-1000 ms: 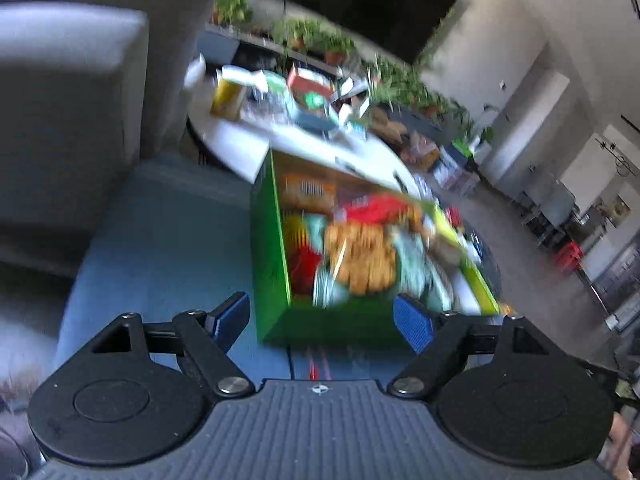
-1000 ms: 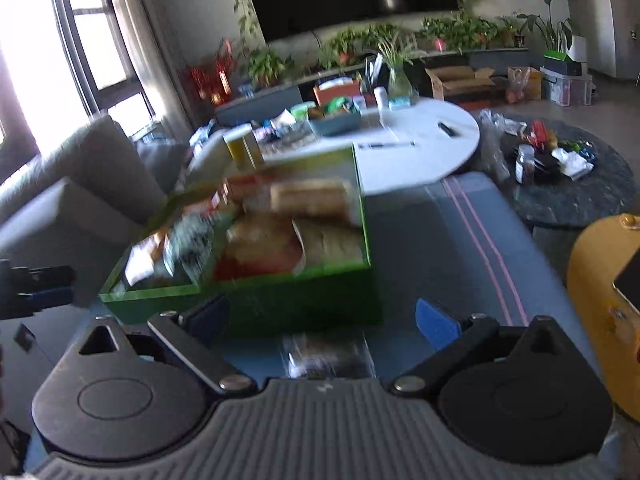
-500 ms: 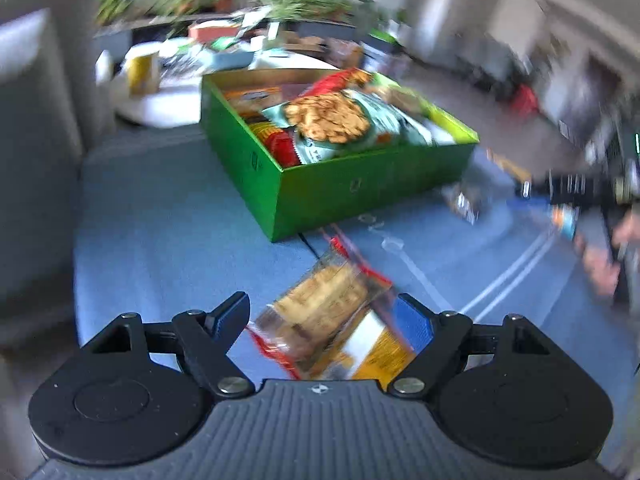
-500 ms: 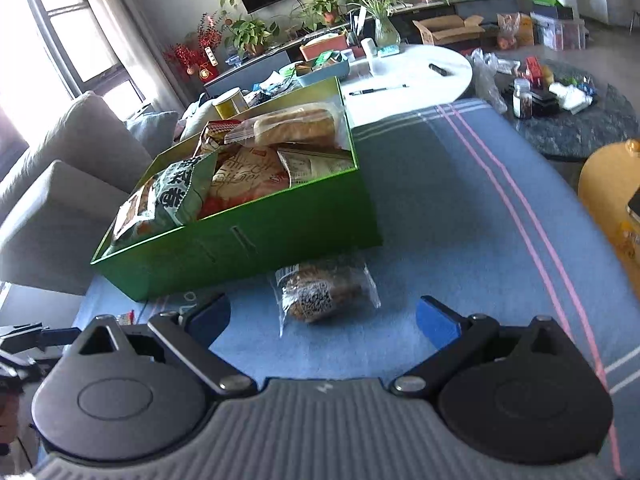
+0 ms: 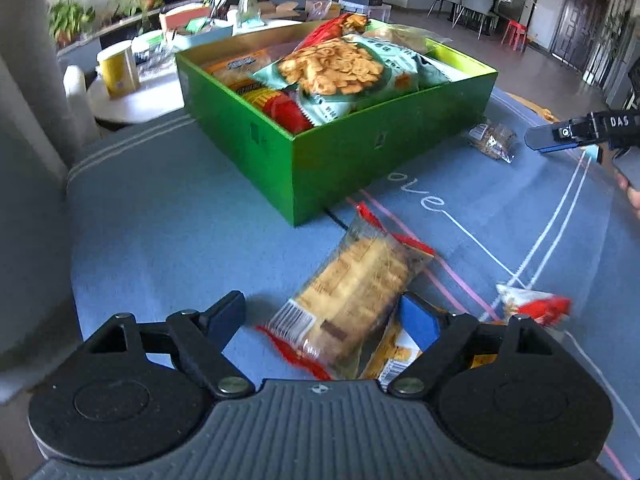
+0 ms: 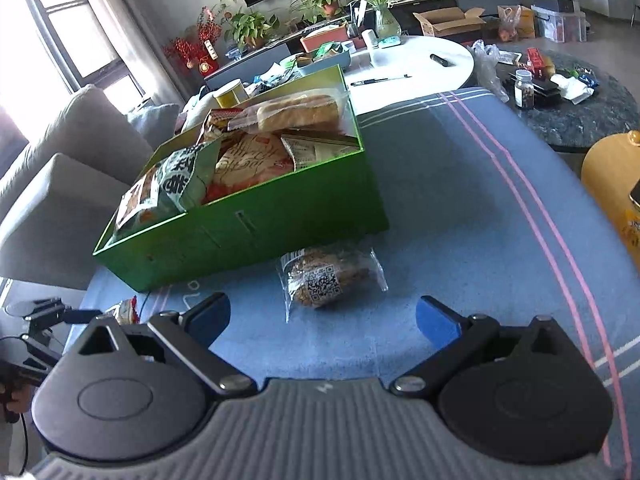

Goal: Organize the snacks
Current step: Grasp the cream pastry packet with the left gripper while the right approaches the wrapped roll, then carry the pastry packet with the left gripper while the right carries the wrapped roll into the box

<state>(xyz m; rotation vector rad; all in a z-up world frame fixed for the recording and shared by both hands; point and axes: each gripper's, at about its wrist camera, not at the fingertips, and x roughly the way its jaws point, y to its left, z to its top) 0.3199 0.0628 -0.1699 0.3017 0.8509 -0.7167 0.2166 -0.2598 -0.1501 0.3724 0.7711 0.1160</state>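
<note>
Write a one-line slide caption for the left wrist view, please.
Open left gripper hovering over a cracker packet on the blue cloth, near the green box full of snacks.

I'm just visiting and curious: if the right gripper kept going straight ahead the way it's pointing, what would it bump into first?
Most likely the clear packet with the QR code, lying on the blue cloth just ahead of the open right gripper. Behind it stands the green box. Depth is hard to judge, so it might pass over the packet.

Black grippers, blue fingers [image 6: 434, 322], silver screws, ribbed grey housing.
</note>
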